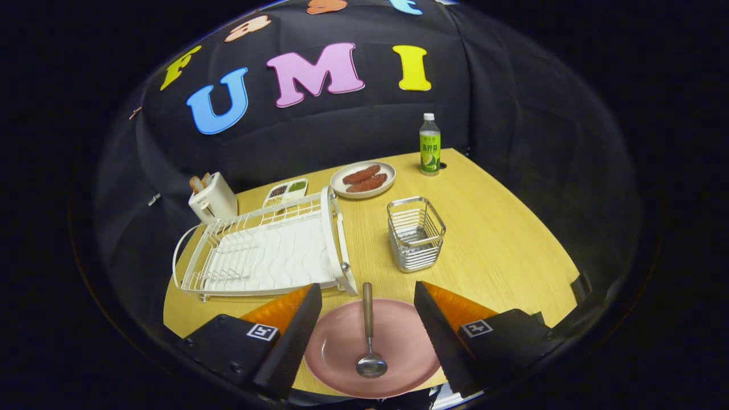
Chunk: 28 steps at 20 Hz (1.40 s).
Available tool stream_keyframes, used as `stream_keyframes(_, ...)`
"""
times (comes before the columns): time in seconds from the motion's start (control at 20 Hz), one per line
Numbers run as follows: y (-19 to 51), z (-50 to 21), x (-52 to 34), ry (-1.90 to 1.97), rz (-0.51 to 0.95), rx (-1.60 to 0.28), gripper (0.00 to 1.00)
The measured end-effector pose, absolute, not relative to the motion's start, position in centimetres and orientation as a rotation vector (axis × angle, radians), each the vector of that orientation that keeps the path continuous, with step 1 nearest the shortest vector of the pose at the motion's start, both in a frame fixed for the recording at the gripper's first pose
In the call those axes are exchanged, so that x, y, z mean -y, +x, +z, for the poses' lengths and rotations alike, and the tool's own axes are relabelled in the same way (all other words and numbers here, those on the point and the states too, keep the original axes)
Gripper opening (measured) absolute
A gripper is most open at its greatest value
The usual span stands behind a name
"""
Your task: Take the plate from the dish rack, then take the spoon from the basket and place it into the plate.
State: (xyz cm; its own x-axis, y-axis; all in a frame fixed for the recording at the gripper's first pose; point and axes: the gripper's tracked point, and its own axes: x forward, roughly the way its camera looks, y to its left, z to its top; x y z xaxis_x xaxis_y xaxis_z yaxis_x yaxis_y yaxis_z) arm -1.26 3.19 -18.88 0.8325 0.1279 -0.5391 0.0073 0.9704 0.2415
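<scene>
Spoon (369, 341) in pink plate (336, 347) — between gripper's (367, 310) wide-apart fingers, nothing gripped.

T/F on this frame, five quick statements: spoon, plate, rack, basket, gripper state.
1. The spoon lies in the pink plate, bowl end toward the gripper. True.
2. The gripper is shut on the spoon. False: its fingers stand apart on either side of the plate, touching nothing.
3. The dish rack holds a plate. False: no dish stands in its slots.
4. The wire basket stands upright on the table, beyond the fingers and beside the rack. True.
5. The green-labelled bottle lies on its side by the basket. False: it stands upright at the table's far edge, near the plate of sausages.
</scene>
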Motion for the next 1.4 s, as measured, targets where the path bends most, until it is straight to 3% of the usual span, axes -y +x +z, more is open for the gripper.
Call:
stream_keyframes(0.65, -3.0, 2.8, 1.7, 0.075, -0.023, -0.036, 0.97)
stream_keyframes(0.9, -5.8, 4.2, 2.7, 0.080, -0.061, 0.012, 0.97)
stream_keyframes(1.4, -4.6, 4.1, 2.1, 0.086, -0.052, -0.024, 0.97)
